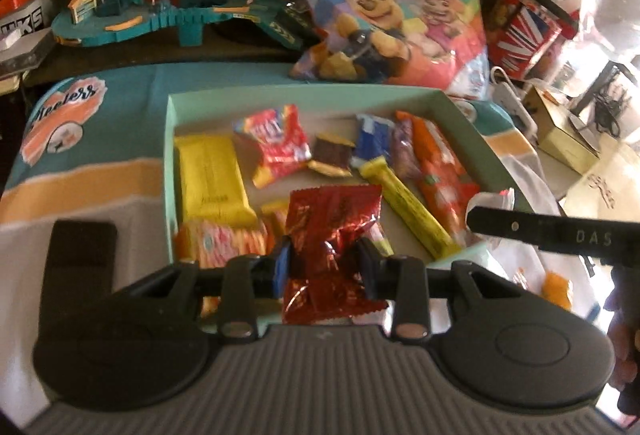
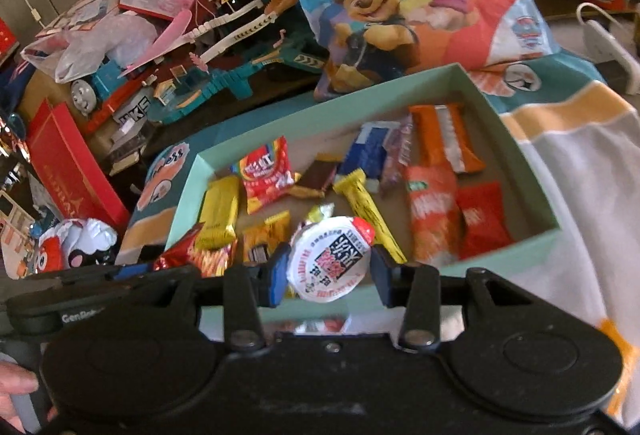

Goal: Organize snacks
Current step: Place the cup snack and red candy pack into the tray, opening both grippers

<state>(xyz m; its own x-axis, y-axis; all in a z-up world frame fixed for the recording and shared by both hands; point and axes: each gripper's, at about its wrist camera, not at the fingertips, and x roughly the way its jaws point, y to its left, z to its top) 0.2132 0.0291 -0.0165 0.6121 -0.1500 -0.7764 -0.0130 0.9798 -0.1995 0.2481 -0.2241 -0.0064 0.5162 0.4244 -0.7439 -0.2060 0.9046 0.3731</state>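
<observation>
The left hand-held gripper [image 1: 325, 267] is clamped on a crinkly red foil snack packet [image 1: 332, 235], holding it over the near edge of the mint-green box [image 1: 170, 155]. The right hand-held gripper [image 2: 328, 271] pinches a small round jelly cup with a white printed lid [image 2: 330, 261], also at the near side of the same box [image 2: 516, 143].

Ahead of the left gripper's fingers, inside the box, lie a yellow bar [image 1: 212, 179] to the left, a red candy bag [image 1: 276, 143] beyond it, a small brown chocolate square [image 1: 332, 155], a blue wrapper [image 1: 374, 139], a long yellow stick pack [image 1: 408, 207] and an orange packet [image 1: 440, 171] to the right.

Beyond the box leans a big cartoon-puppy gift bag [image 1: 384, 3], and farther left sits a teal toy track set [image 1: 152, 11]. The box rests on a teal, orange and white cloth [image 1: 88, 175].
</observation>
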